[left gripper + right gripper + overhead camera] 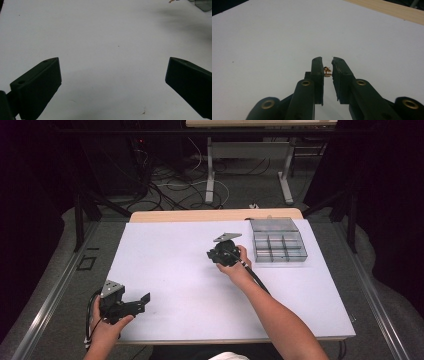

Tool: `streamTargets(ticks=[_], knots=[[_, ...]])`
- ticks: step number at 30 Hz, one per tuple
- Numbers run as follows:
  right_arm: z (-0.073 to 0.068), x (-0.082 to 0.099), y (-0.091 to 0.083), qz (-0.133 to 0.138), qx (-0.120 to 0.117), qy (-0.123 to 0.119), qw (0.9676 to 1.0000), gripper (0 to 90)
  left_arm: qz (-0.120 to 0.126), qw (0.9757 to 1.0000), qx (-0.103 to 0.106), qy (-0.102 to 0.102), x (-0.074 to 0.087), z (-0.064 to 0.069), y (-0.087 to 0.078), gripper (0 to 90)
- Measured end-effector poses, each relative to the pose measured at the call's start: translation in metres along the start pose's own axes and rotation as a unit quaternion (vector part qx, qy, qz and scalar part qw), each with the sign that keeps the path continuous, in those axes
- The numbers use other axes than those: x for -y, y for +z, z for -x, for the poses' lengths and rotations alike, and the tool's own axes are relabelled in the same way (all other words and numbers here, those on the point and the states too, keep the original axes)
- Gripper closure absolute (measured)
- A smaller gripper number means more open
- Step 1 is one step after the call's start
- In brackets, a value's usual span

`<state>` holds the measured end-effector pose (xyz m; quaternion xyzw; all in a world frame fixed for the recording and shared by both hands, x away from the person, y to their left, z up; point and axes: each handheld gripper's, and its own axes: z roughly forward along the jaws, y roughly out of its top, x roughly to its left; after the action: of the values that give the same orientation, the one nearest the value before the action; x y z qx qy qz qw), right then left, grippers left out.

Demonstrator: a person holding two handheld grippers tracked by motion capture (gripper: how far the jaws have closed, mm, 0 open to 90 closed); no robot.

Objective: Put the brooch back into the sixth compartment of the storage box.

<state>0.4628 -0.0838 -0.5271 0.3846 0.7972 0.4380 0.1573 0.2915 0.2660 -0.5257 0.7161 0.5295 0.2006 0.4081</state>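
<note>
- right gripper [327,65]: matt black plastic, brass-look rivets
- small part [327,72] between pads: shiny gold metal
- sheet [175,265]: matt white, smooth
- compartment box [278,241] at 2 o'clock: clear glossy plastic

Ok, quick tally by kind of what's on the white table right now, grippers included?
Black two-jaw grippers: 2 (left gripper open, right gripper shut on the small gold-coloured metal piece)
Clear plastic compartment box: 1
Small gold-coloured metal pieces: 1
Total: 4
</note>
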Motion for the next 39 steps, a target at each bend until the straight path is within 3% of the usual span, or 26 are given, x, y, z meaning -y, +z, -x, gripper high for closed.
streamTargets(ticks=[19, 39], knots=[[0.049, -0.001, -0.032, 0.012, 0.05, 0.022, 0.9984, 79.5, 0.001, 1.0, -0.001, -0.001, 0.0, 0.0, 0.001, 0.4], [0.096, 0.013, -0.067, 0.015, 0.101, 0.045, 0.9937, 79.5, -0.004, 1.0, -0.003, 0.001, 0.0, 0.0, 0.001, 0.4]])
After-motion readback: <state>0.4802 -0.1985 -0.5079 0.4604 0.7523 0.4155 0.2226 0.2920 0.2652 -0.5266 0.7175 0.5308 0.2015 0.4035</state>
